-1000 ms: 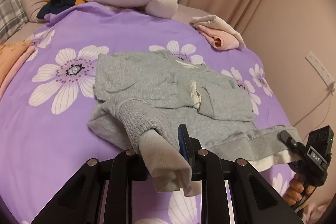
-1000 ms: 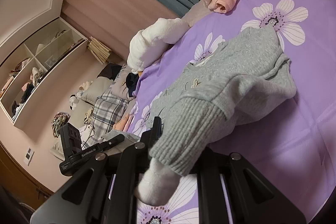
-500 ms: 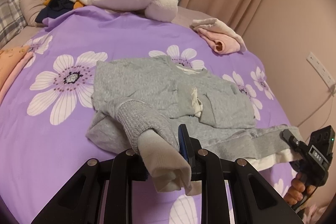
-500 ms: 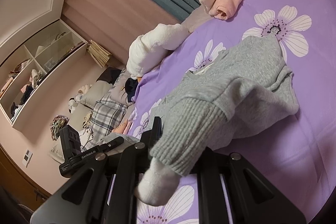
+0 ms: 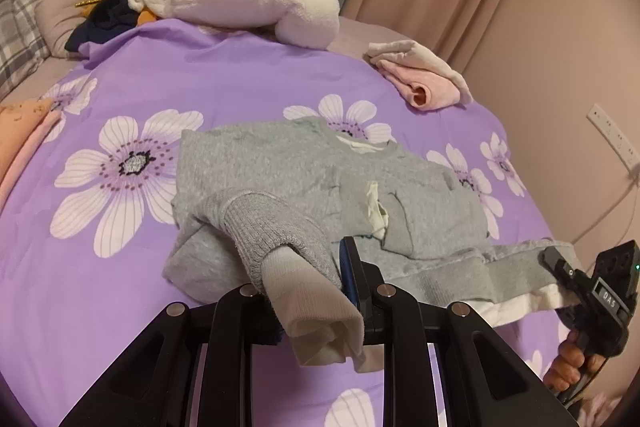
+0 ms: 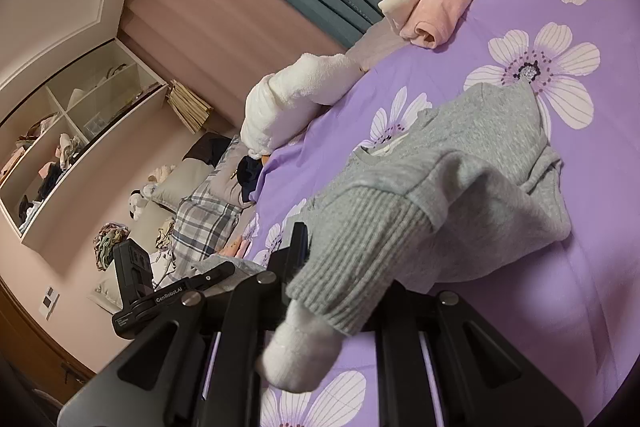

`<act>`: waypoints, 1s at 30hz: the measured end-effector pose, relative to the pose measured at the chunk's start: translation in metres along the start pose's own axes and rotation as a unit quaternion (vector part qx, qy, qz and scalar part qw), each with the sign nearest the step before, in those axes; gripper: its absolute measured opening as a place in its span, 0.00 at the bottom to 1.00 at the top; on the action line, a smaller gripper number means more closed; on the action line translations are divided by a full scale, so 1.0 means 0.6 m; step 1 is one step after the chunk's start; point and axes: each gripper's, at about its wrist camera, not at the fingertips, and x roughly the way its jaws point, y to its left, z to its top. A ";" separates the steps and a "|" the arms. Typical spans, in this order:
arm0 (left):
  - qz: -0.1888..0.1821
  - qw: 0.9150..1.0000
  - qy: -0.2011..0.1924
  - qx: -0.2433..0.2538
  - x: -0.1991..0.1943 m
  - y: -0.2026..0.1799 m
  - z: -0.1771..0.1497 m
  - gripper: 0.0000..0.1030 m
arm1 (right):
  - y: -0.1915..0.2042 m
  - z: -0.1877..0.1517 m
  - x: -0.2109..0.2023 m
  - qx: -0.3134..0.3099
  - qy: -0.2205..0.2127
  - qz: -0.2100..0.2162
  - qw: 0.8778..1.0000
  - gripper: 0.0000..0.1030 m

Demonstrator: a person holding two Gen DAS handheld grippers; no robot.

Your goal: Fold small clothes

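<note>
Two tools are each clenched on a bottom corner of the small grey knit sweatshirt (image 5: 320,179): the left tool (image 5: 320,291) pinches the ribbed hem with its white lining hanging over the fingers, and the right tool (image 6: 320,311) grips the opposite hem corner the same way. The garment lies face up on the purple flower-print bed cover (image 5: 240,75), its hem edge lifted off the bed, collar end resting flat. Both sleeves appear already laid inward across the chest, so the side folds look done. What seems left is carrying the hem up to the collar and smoothing. A folded pink garment (image 5: 420,79) sits near the far edge, probably finished.
</note>
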 end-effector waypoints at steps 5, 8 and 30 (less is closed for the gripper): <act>0.001 1.000 -0.002 0.003 0.003 -0.001 0.008 0.22 | 0.001 0.006 0.003 0.000 -0.003 0.000 1.000 0.13; 0.002 1.000 -0.002 0.004 0.005 -0.002 0.011 0.22 | 0.001 0.009 0.006 -0.001 -0.005 -0.002 1.000 0.13; 0.009 0.999 -0.031 0.004 0.046 -0.006 0.095 0.22 | -0.002 0.093 0.058 -0.022 -0.024 -0.008 0.999 0.13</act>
